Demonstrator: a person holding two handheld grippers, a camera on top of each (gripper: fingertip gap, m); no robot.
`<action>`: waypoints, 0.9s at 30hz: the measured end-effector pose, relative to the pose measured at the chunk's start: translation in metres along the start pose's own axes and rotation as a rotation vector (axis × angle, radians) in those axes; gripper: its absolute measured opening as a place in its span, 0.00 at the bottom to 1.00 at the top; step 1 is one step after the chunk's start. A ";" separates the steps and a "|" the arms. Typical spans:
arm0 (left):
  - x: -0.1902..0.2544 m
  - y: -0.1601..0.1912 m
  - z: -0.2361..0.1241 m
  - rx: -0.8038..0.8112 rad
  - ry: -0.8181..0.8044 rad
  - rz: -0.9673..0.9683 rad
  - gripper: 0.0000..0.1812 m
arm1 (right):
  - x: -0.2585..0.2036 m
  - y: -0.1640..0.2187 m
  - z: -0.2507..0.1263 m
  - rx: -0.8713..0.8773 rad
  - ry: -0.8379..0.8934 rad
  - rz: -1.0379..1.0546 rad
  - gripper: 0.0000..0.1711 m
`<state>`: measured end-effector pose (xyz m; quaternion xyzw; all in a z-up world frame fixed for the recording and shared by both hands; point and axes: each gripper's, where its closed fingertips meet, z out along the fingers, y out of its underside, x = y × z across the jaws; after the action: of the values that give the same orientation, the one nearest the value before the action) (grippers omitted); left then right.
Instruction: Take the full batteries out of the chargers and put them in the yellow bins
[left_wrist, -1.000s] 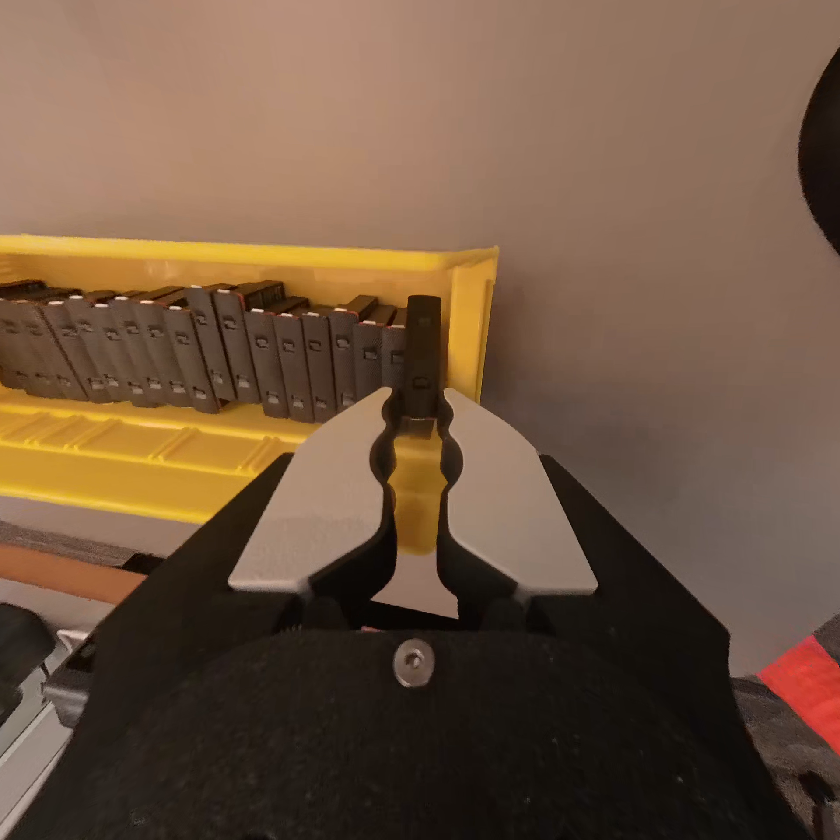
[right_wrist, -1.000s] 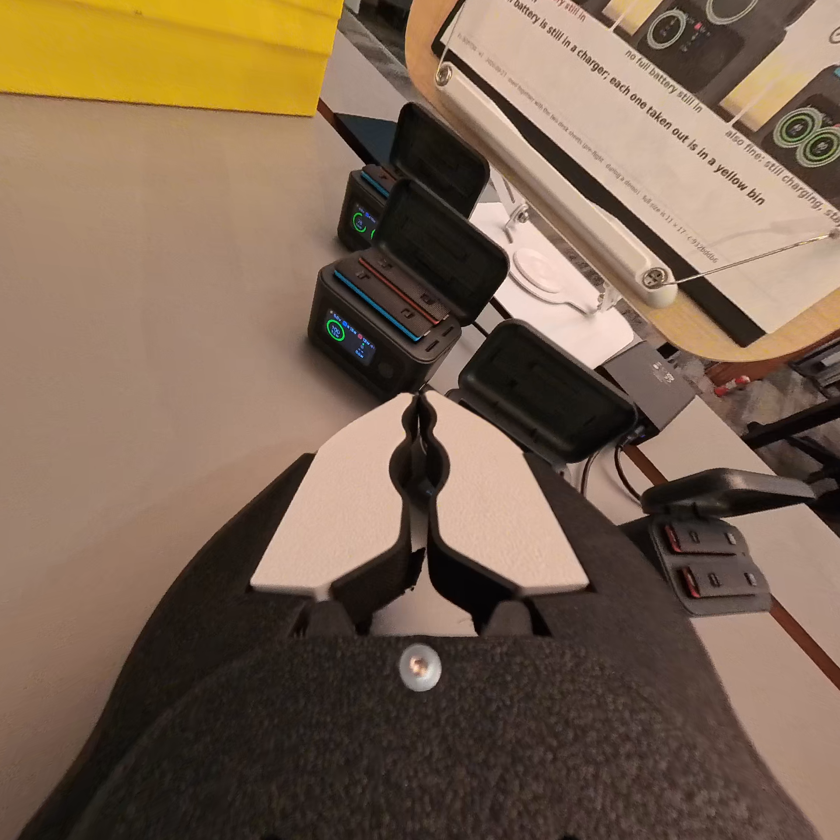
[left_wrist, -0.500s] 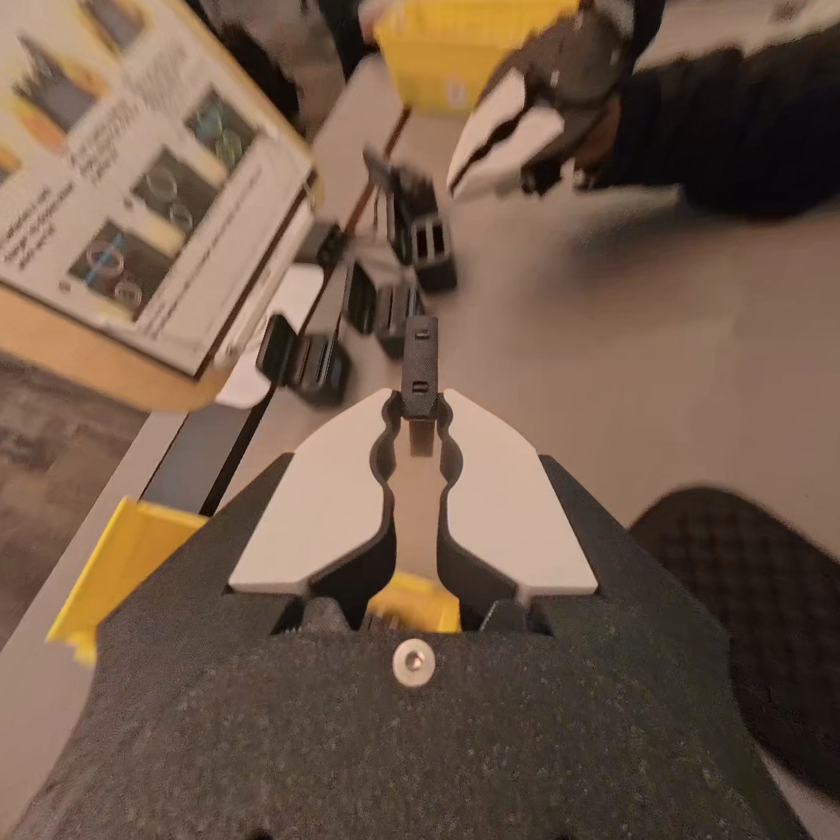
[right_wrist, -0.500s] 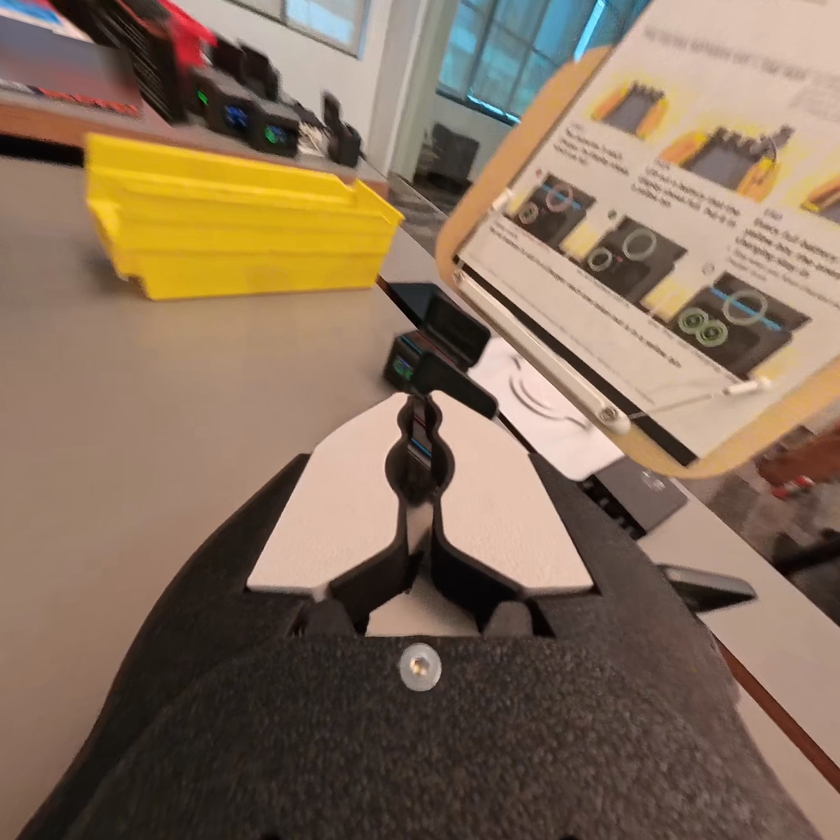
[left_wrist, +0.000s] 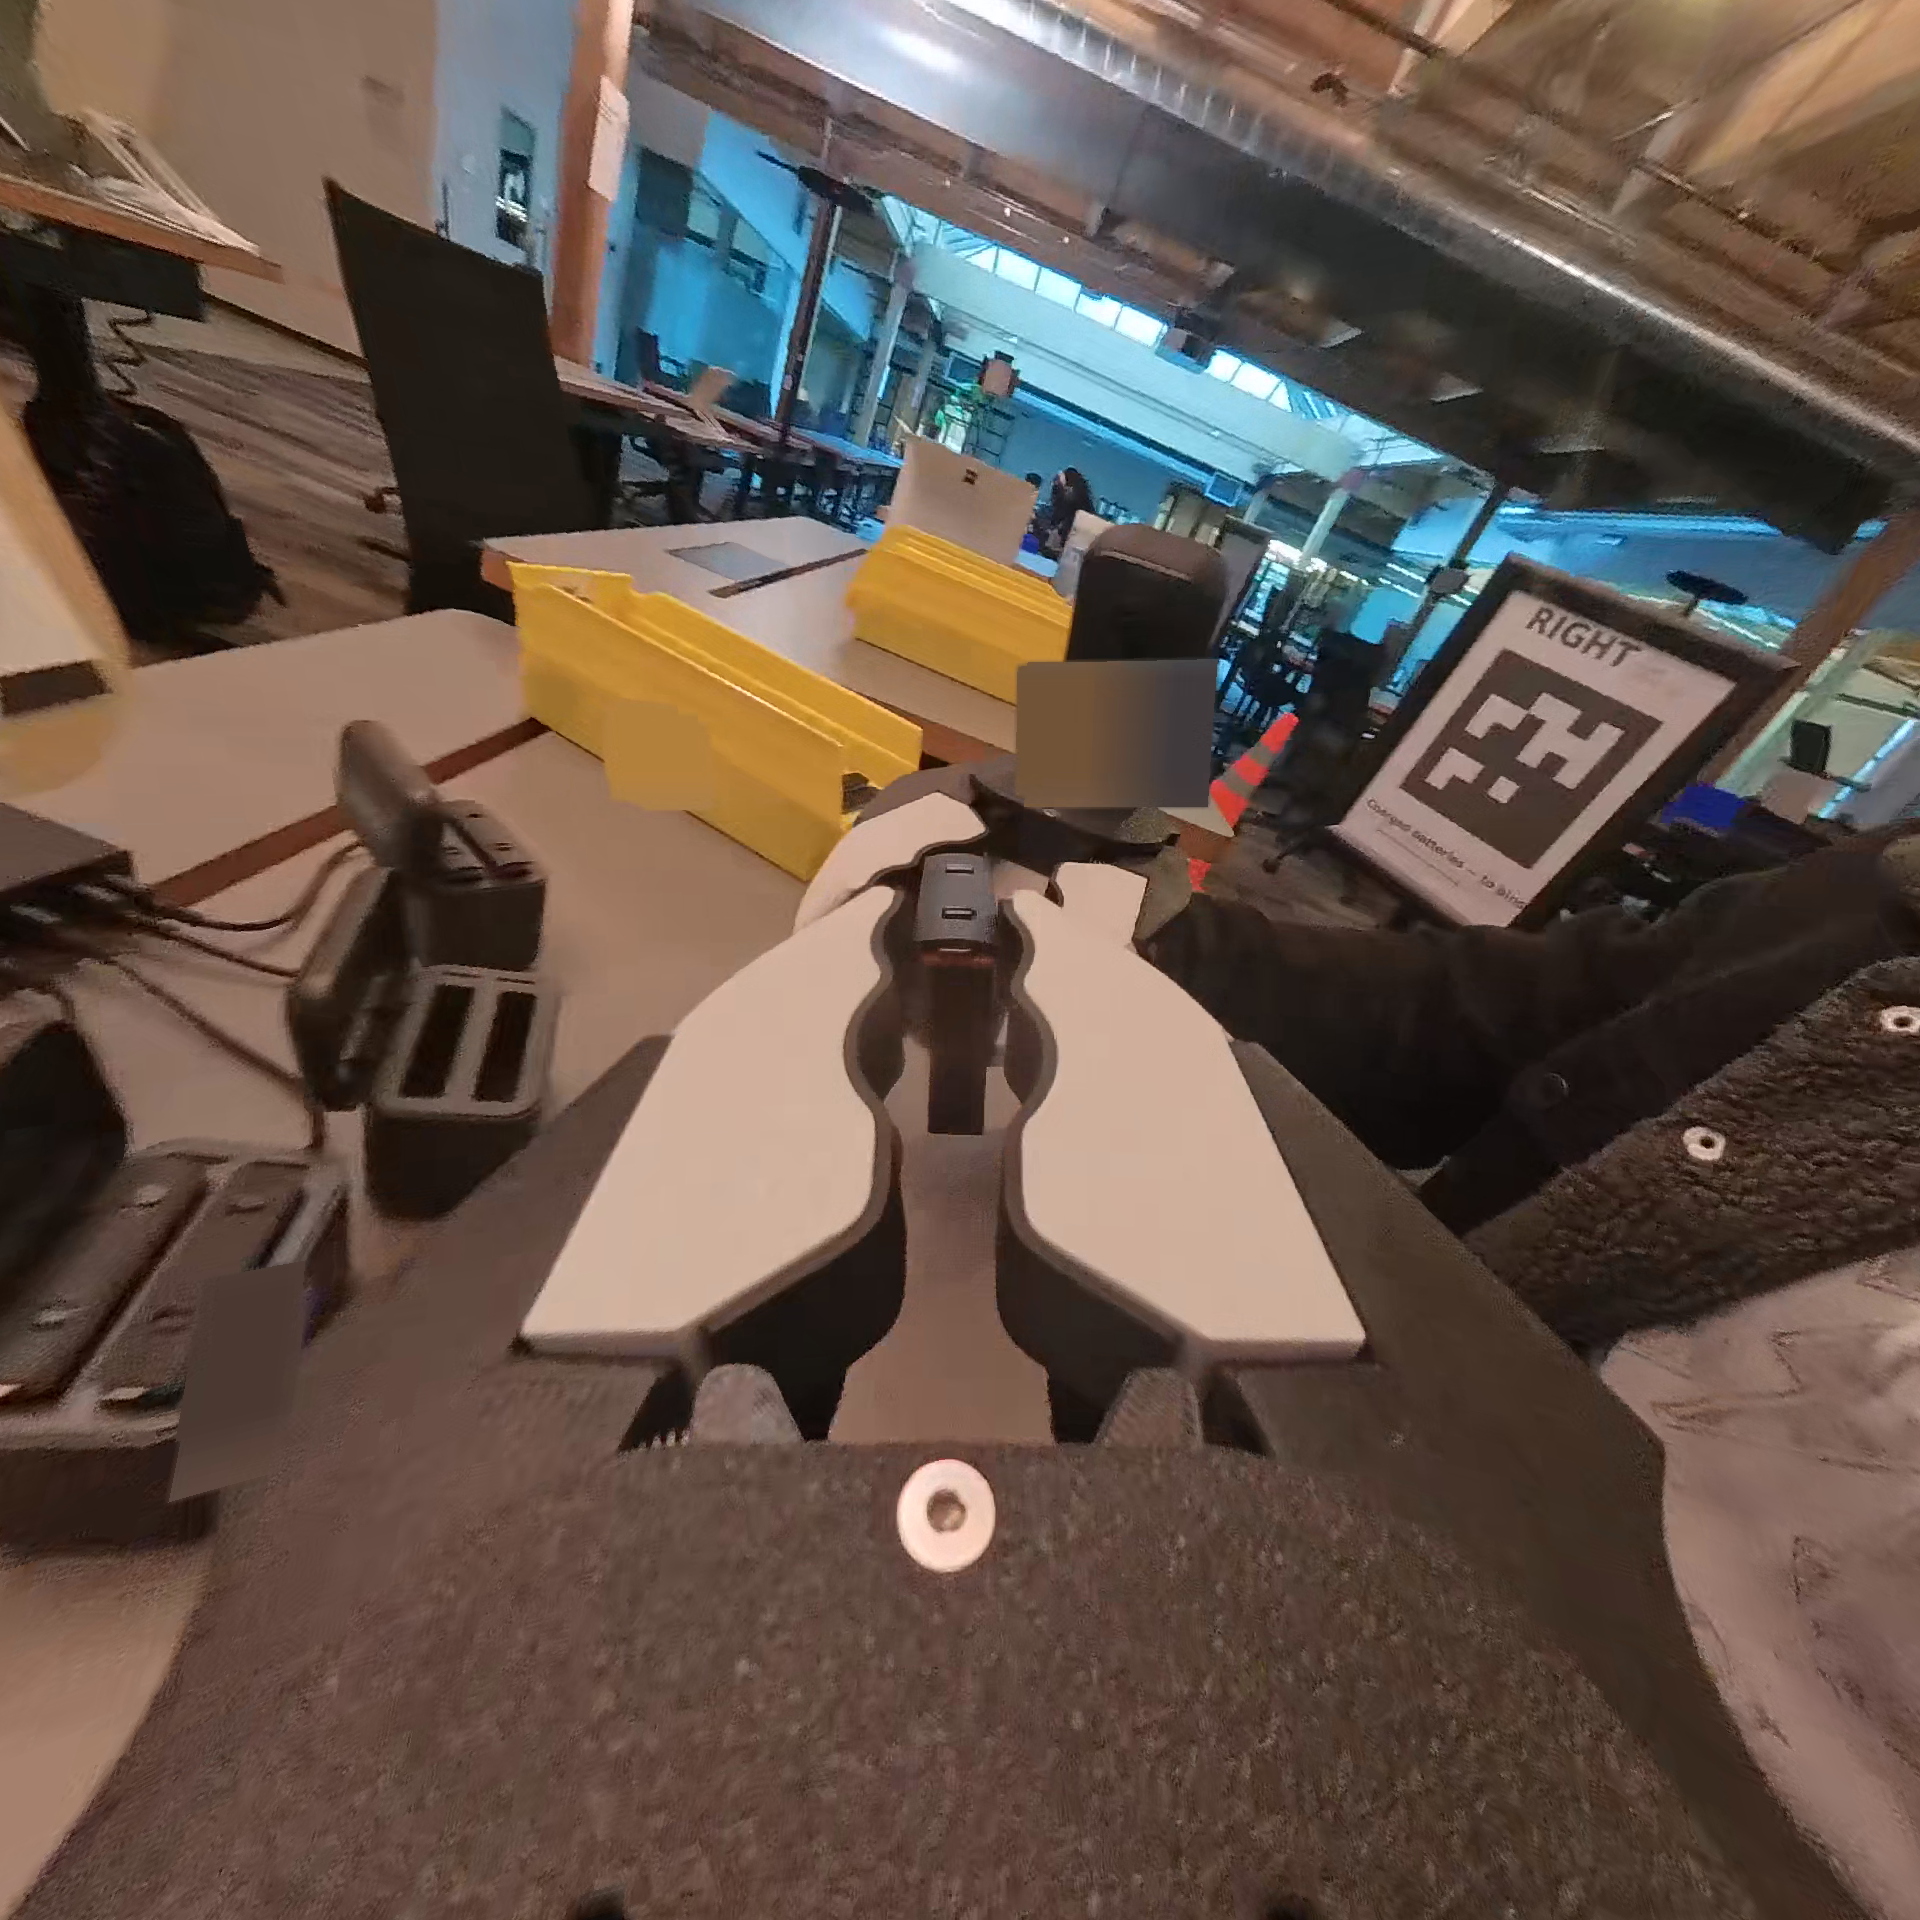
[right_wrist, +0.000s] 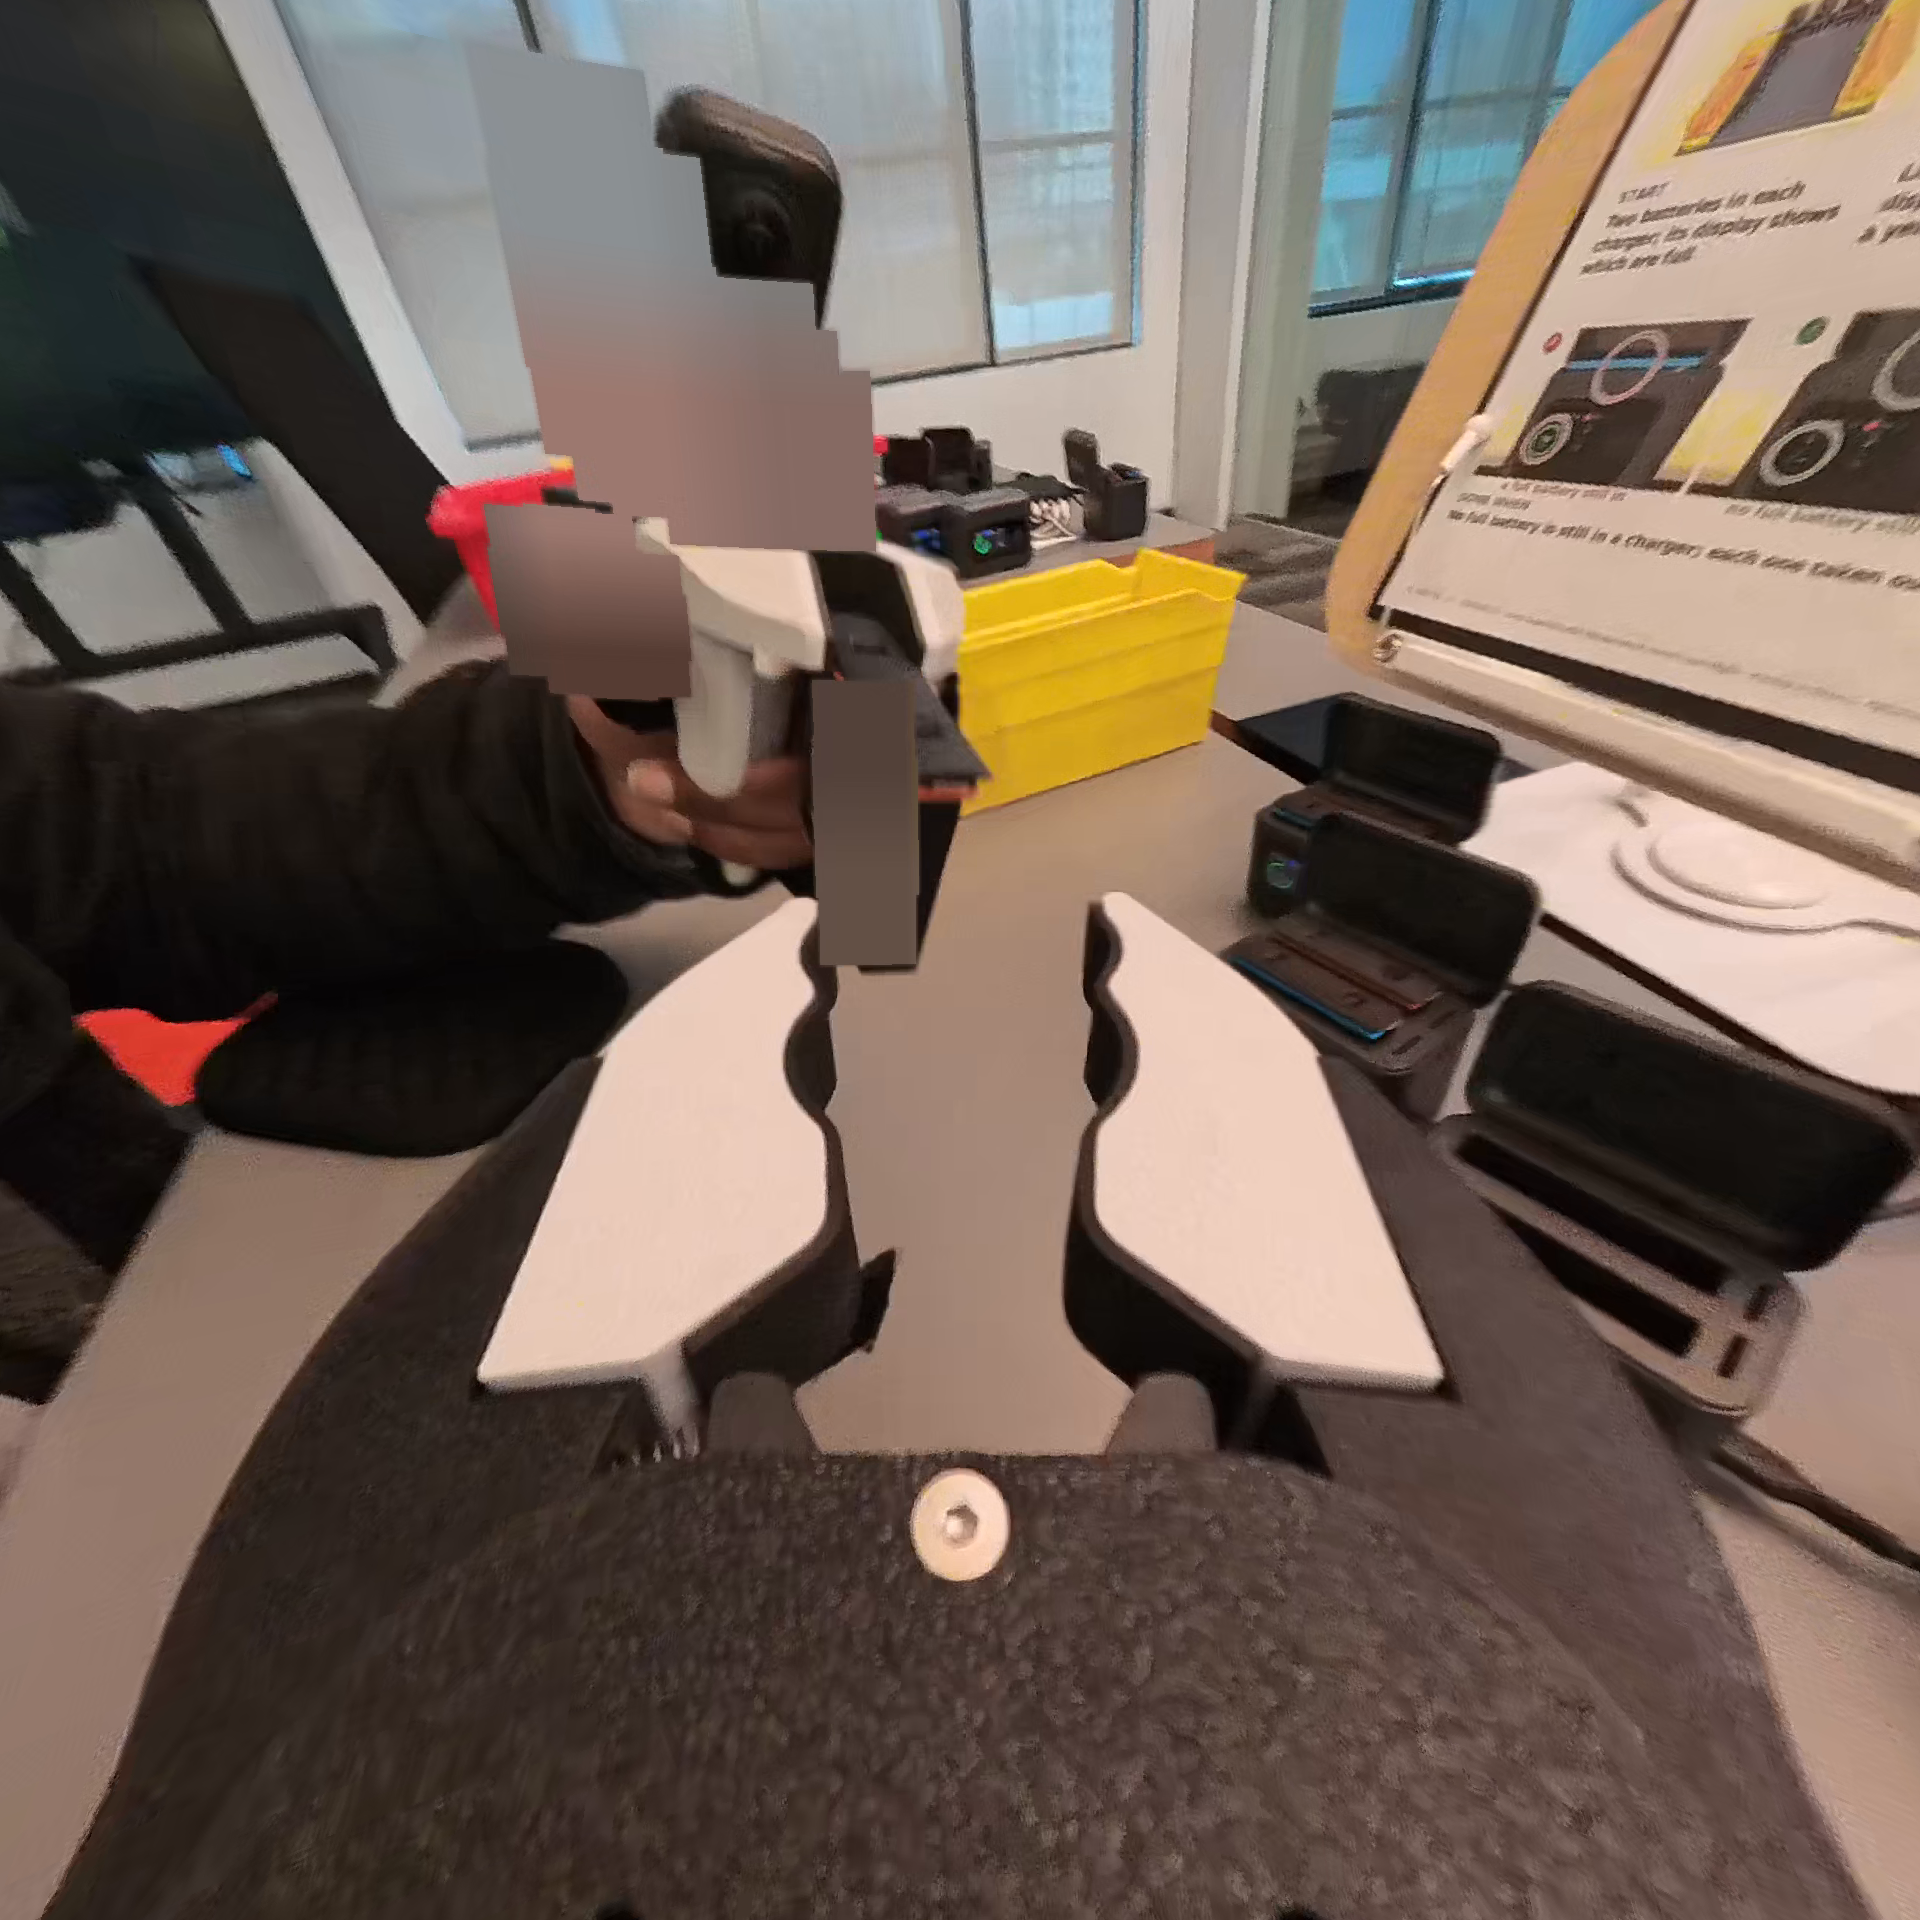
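**Battery gripped on the left, right tongs spread**

Bare grey tabletop (right_wrist: 966, 1091) is seen between the right gripper (right_wrist: 956, 935) fingers, which are held wide apart and empty. To the right edge, open chargers (right_wrist: 1382, 935) are lined up. The left gripper (left_wrist: 954, 914) is closed on a black battery (left_wrist: 954, 935), its lower end hidden. A yellow bin (left_wrist: 717, 717) is seen upper left; its contents cannot be made out.

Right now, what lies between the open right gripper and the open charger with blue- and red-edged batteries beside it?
Nothing but bare grey table lies between the right gripper and that charger. The right wrist view shows this stretch.
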<state>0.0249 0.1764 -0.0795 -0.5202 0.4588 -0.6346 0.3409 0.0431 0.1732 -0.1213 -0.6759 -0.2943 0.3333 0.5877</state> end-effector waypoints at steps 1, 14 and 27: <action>0.002 0.005 0.008 -0.010 0.011 0.004 0.08 | -0.003 -0.001 -0.004 0.020 -0.027 0.024 0.22; 0.016 0.113 0.024 -0.456 0.072 0.273 0.18 | -0.032 0.083 -0.042 -0.322 -0.110 -0.188 0.06; 0.003 0.152 0.033 -0.688 -0.070 0.496 0.09 | -0.029 0.105 -0.039 -0.428 -0.061 -0.355 0.07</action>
<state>0.0493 0.1138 -0.2201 -0.4986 0.7434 -0.3250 0.3052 0.0570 0.1123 -0.2189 -0.7121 -0.4896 0.1755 0.4716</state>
